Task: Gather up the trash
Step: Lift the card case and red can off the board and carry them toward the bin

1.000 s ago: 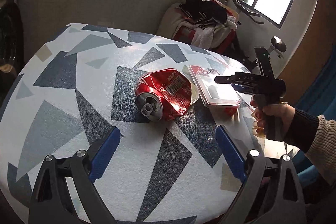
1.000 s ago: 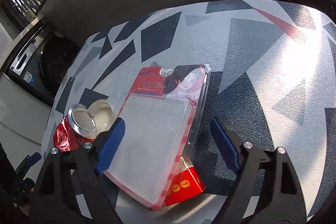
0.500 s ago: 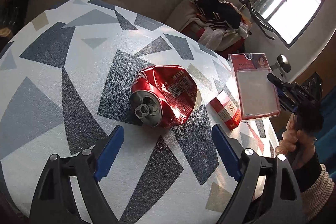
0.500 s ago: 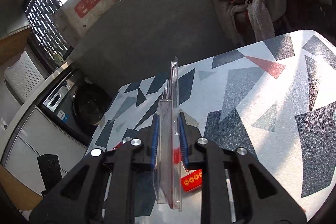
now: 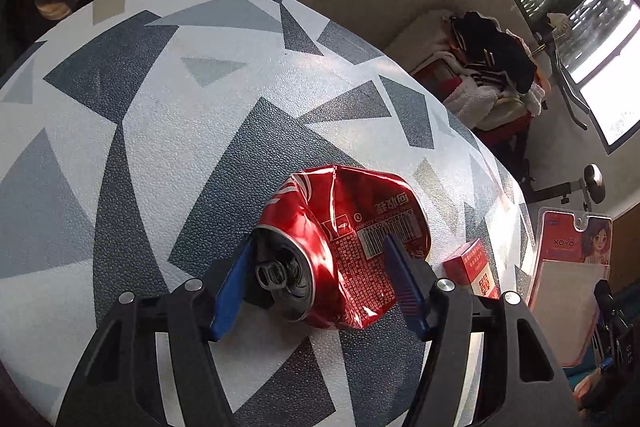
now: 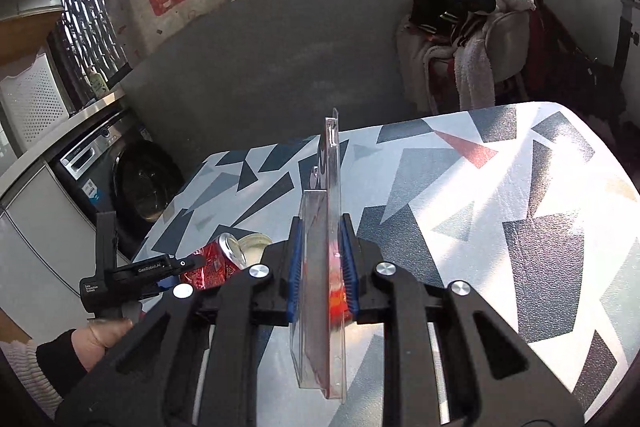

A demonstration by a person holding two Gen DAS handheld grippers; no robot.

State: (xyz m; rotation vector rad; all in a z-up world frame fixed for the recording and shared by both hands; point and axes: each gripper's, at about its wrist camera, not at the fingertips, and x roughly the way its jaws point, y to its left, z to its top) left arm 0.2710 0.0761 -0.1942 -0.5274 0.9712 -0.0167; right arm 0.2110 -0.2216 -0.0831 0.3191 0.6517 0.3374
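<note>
While my left tongs (image 5: 320, 283) straddle the can (image 5: 340, 247) low in the centre of the left view, I judge the step to be the grasp itself: the blue pads flank it, half open, and I cannot tell whether they touch it yet. The next move calls for closing on it gently, since it is crushed, red and creased, lying on its side on the worktop (image 5: 160, 147) with its silver top towards me. A small red box (image 5: 472, 267) lies just right of it, and the blister pack (image 5: 568, 279) hangs at the right edge.

Through the right view, my right tongs (image 6: 322, 275) are clamped on the pack (image 6: 326, 227), clear plastic held edge-on and upright at the frame's centre, lifted off the worktop (image 6: 520, 207). At lower left the can (image 6: 216, 261) sits by the left tongs (image 6: 176, 271).
</note>
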